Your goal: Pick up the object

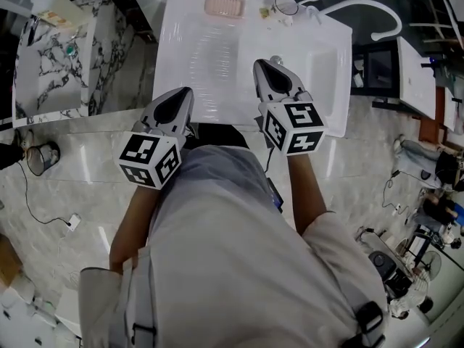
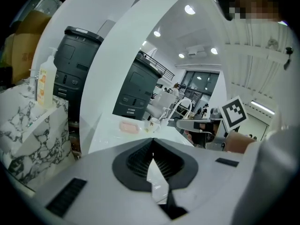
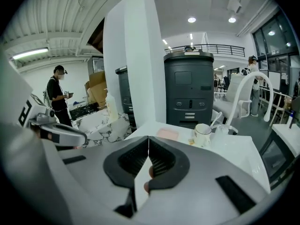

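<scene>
A flat pink object [image 1: 225, 4] lies at the far end of the white table [image 1: 217, 71]; it also shows as the pink object [image 2: 129, 126] in the left gripper view and the pink object [image 3: 168, 134] in the right gripper view. A white cup [image 1: 286, 6] stands just to its right. My left gripper [image 1: 185, 94] hovers over the table's near edge, its jaws shut with nothing between them. My right gripper [image 1: 274, 64] reaches a little further over the table, also shut and empty. Both are well short of the pink object.
A marble-patterned cabinet [image 1: 54, 64] with a bottle [image 2: 45, 83] on it stands left of the table. Dark grey machines [image 3: 188, 90] stand beyond the far end. White curved chair arms [image 1: 366, 9] and a dark screen [image 1: 379, 69] are at the right. A person [image 3: 58, 95] stands far off.
</scene>
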`<state>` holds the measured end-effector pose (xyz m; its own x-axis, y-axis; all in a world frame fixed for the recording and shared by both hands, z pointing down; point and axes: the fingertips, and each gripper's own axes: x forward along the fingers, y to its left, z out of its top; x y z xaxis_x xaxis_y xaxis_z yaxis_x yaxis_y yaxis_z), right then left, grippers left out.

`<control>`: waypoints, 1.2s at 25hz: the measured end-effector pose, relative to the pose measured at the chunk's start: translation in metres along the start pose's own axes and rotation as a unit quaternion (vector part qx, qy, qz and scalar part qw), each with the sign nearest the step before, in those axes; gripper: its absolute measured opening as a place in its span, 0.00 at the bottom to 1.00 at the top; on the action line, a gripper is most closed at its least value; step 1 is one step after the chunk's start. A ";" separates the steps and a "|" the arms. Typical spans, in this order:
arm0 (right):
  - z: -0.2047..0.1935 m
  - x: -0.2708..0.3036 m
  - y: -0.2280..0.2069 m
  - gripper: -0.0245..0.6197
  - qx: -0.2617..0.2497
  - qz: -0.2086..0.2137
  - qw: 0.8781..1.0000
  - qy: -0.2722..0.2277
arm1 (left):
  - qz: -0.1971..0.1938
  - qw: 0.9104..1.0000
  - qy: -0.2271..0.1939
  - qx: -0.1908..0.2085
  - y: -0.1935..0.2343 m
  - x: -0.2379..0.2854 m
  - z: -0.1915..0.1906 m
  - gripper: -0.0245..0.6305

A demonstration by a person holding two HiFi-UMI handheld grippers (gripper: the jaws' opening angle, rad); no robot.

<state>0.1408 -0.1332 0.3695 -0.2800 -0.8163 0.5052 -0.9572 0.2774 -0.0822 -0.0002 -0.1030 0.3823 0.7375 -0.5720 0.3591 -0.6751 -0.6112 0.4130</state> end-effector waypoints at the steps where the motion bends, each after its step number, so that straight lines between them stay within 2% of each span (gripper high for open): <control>1: 0.001 0.003 -0.002 0.05 -0.006 0.001 1.000 0.002 | -0.001 1.000 0.003 0.002 -0.001 0.002 -0.001 0.04; 9: 0.004 0.014 -0.012 0.05 -0.048 0.009 0.999 0.017 | -0.001 1.000 0.011 -0.016 0.000 0.013 -0.003 0.04; 16: 0.006 0.029 -0.016 0.05 -0.072 0.020 0.997 0.031 | 0.001 1.000 0.014 -0.014 0.004 0.021 -0.001 0.04; 22: 0.011 0.046 -0.023 0.05 -0.092 0.012 0.995 0.026 | 0.002 1.000 0.015 -0.017 0.009 0.027 0.000 0.04; 30: 0.012 0.065 -0.027 0.05 -0.106 0.018 0.994 0.038 | 0.017 0.999 0.022 -0.019 0.018 0.033 0.000 0.04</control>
<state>0.1473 -0.1996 0.3945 -0.2999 -0.7653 0.5695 -0.9076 0.4127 0.0767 0.0119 -0.1330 0.4018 0.7145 -0.5667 0.4102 -0.6995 -0.5700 0.4310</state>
